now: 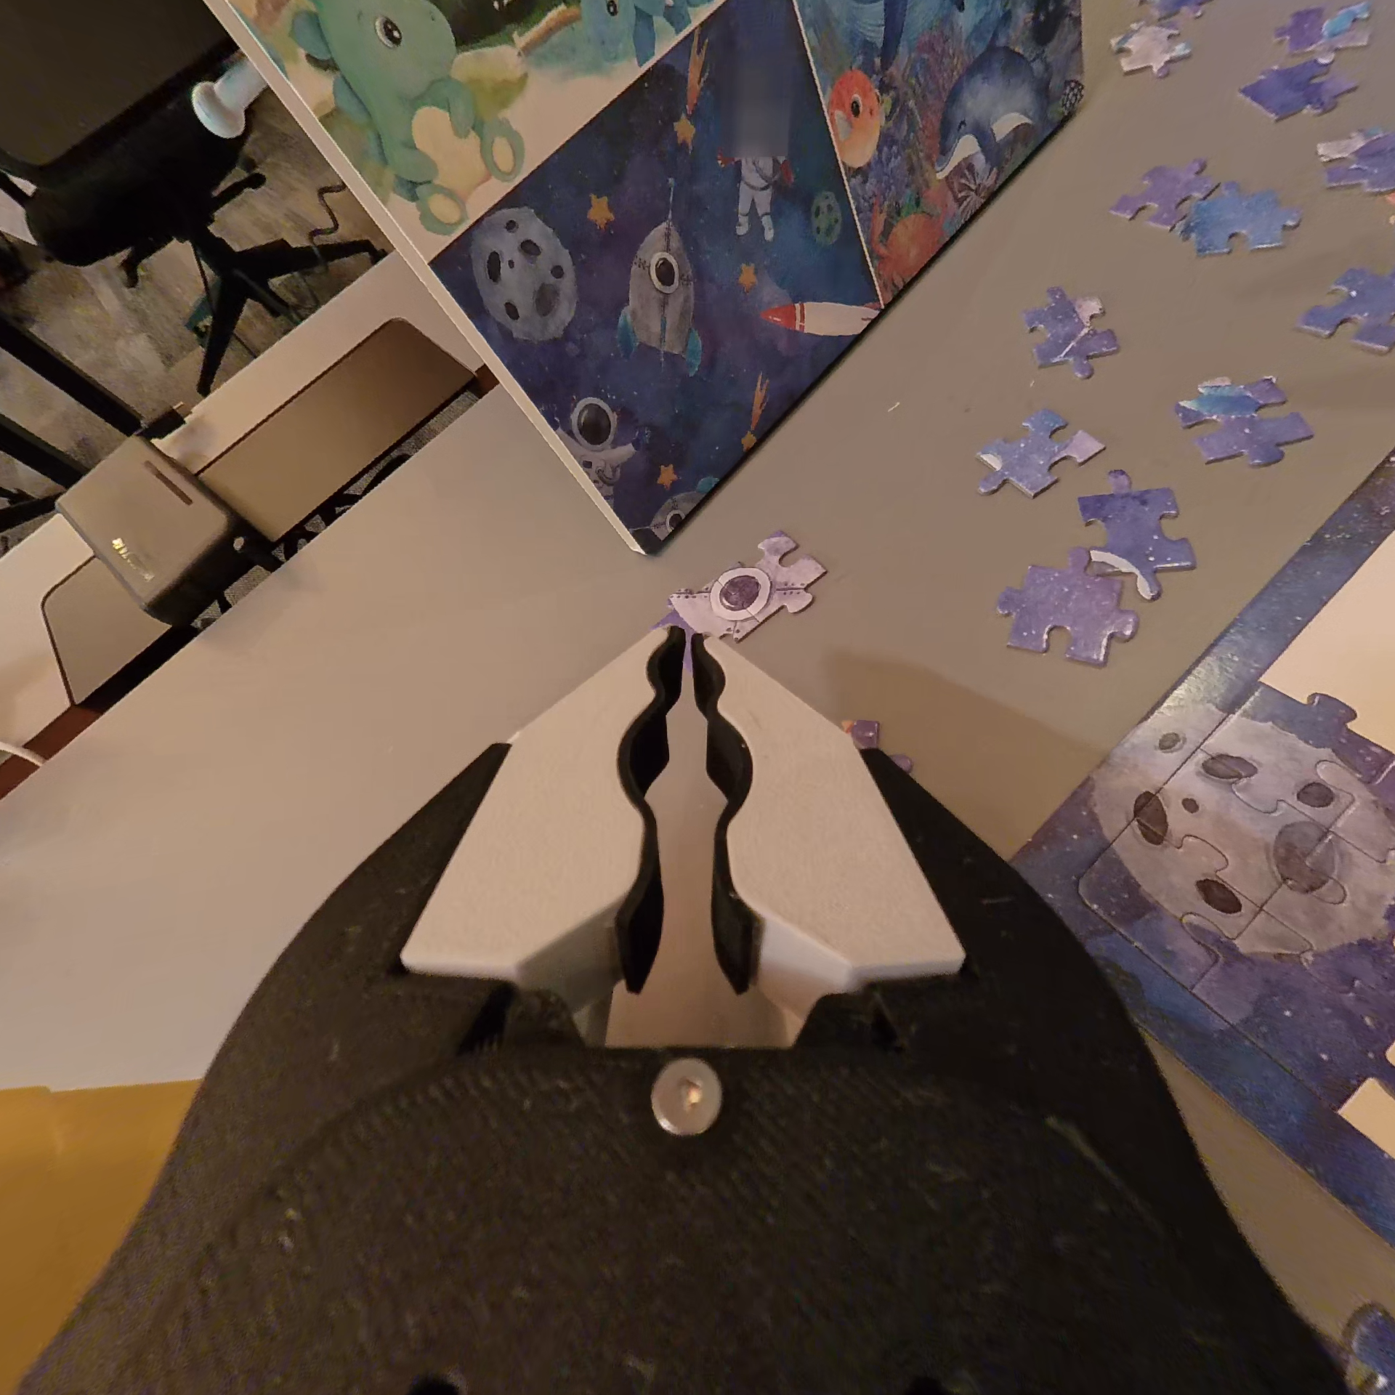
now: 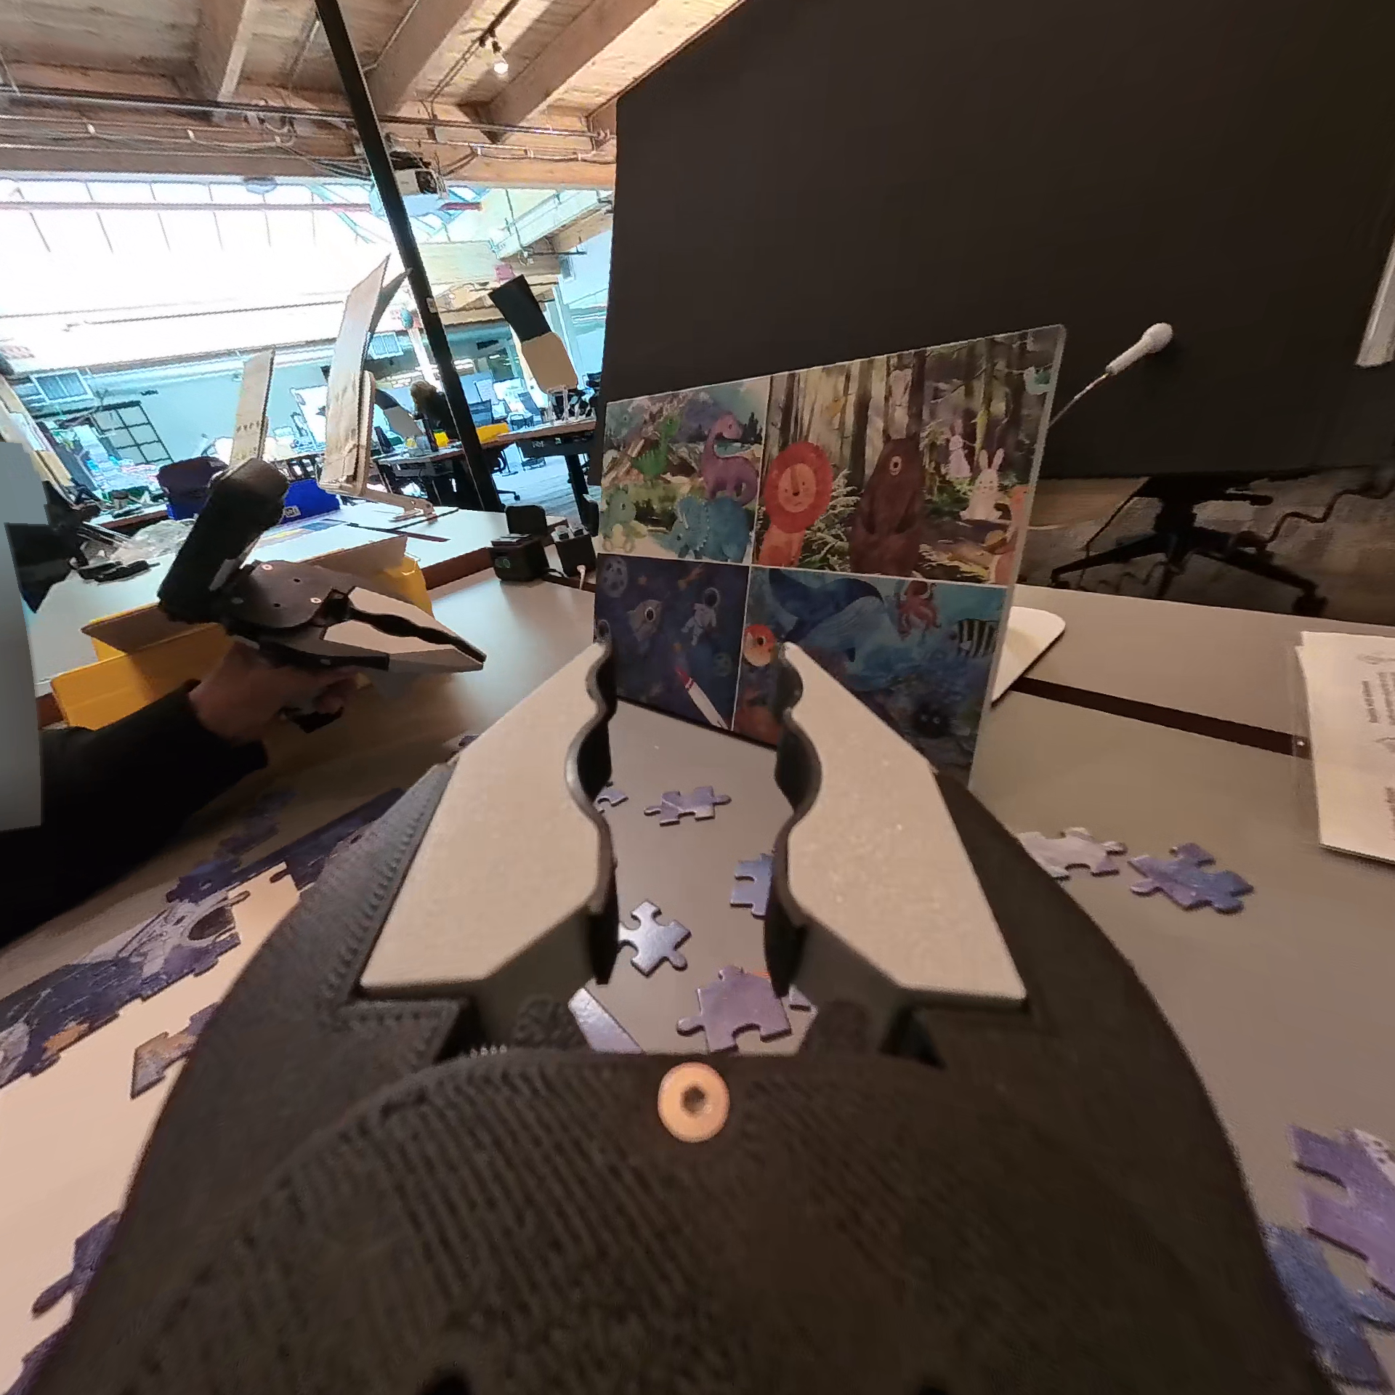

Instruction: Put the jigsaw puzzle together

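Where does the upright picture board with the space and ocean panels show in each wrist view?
Left wrist view: upper centre, the picture board slants up to the right, its bottom corner just beyond the left hand-held gripper.
Right wrist view: centre, the board stands upright behind the open right hand-held gripper.
Shared landmark: the red-and-white rocket in its space panel.

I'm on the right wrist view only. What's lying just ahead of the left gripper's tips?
Observer: A pale puzzle piece with a round porthole lies flat on the grey table, just past the left gripper.
Operator: And to the right of that gripper?
Observer: The blue-bordered puzzle board, where a grey cratered moon is already assembled.
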Demonstrator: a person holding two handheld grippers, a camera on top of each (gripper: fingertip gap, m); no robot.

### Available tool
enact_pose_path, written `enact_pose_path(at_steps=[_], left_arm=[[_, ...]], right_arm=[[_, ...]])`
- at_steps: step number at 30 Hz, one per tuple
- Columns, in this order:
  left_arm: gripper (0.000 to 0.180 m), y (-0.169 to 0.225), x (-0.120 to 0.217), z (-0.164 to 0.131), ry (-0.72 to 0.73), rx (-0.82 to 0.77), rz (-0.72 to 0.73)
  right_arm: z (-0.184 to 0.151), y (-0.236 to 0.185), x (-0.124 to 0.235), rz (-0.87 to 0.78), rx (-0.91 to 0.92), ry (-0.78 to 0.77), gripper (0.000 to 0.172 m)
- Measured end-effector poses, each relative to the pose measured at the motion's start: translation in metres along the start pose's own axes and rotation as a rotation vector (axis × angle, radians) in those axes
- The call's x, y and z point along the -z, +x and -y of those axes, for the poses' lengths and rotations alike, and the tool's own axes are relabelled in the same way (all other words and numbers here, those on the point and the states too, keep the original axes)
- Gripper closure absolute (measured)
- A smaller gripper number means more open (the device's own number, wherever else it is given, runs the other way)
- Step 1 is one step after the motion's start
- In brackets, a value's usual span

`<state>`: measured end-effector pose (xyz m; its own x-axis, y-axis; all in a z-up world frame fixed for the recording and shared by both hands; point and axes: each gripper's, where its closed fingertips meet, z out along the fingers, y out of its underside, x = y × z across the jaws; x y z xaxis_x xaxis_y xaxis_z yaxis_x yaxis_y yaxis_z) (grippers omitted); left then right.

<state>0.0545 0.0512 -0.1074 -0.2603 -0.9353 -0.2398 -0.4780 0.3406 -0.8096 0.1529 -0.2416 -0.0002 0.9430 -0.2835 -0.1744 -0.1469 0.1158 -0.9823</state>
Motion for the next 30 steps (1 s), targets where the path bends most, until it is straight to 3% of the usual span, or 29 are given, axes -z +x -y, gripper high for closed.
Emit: enact_pose_path(at_steps=[30], left_arm=[[0.178,0.001,-0.003,-0.003,-0.020,-0.023,0.010]], right_arm=[[0.014,0.013,0.014,-0.044,0.012,0.051,0.135]])
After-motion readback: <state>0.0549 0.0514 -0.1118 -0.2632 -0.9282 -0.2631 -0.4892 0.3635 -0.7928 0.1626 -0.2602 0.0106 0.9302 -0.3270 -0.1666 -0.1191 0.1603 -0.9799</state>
